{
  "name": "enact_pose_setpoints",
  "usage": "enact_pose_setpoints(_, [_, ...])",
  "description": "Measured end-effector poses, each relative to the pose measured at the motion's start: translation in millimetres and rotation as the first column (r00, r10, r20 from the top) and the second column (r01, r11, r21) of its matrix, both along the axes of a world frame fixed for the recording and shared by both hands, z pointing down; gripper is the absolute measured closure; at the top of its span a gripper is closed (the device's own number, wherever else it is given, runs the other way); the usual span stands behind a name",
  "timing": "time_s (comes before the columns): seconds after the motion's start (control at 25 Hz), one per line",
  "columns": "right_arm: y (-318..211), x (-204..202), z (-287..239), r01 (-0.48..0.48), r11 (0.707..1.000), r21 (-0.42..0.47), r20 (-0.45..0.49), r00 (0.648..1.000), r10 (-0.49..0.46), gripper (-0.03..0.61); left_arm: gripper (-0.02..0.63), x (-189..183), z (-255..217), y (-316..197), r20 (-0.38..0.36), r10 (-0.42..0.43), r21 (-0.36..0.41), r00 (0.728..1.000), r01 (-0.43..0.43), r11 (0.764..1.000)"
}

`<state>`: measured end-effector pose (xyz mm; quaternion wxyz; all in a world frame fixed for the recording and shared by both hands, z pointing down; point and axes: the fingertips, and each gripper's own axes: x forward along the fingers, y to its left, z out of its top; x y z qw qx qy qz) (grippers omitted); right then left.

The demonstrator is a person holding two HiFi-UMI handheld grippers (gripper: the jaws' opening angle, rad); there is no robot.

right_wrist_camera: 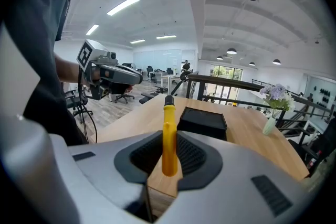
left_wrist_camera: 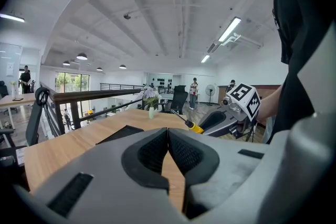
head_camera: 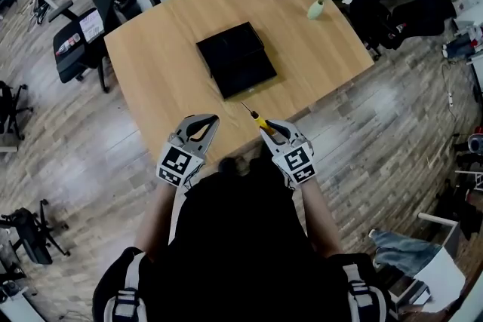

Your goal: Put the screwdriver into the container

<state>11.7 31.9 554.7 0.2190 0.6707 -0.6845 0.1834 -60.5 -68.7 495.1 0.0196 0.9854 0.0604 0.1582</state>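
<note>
Hidden: the screwdriver [right_wrist_camera: 169,134] shaft shows only faintly past its yellow handle; the container [head_camera: 236,59] interior is too dark to read.
Right gripper [right_wrist_camera: 169,150]: jaws clamped on the screwdriver handle, tip pointing ahead.
Left gripper [left_wrist_camera: 168,150]: jaws pressed together, holding nothing.
Container: on the table [head_camera: 166,79], ahead of both jaws.

Head view overhead, gripper views low, all sharing table [head_camera: 166,79]

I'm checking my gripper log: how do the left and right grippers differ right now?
The right gripper is clamped on the yellow screwdriver; the left gripper is shut on nothing. The right gripper aims its screwdriver toward the black container; the left gripper carries nothing. Both sit over the near edge of the table.
</note>
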Motion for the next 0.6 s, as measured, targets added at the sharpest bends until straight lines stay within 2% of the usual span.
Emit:
enact_pose_setpoints(0.32, [-19.7, 15.9, 1.3, 0.075, 0.997, 0.007, 0.014, 0.997, -0.075, 0.486, 0.592, 3.1, 2.8, -19.0, 0.02, -0.104, -0.005, 0.994, 0.104, 0.995])
enact_pose_setpoints(0.6, [-44.0, 48.9, -0.3, 0.155, 0.988, 0.009, 0.009, 0.988, -0.155, 0.486, 0.592, 31.2, -0.9, -30.5, 0.013, -0.174, -0.005, 0.985, 0.174, 0.985])
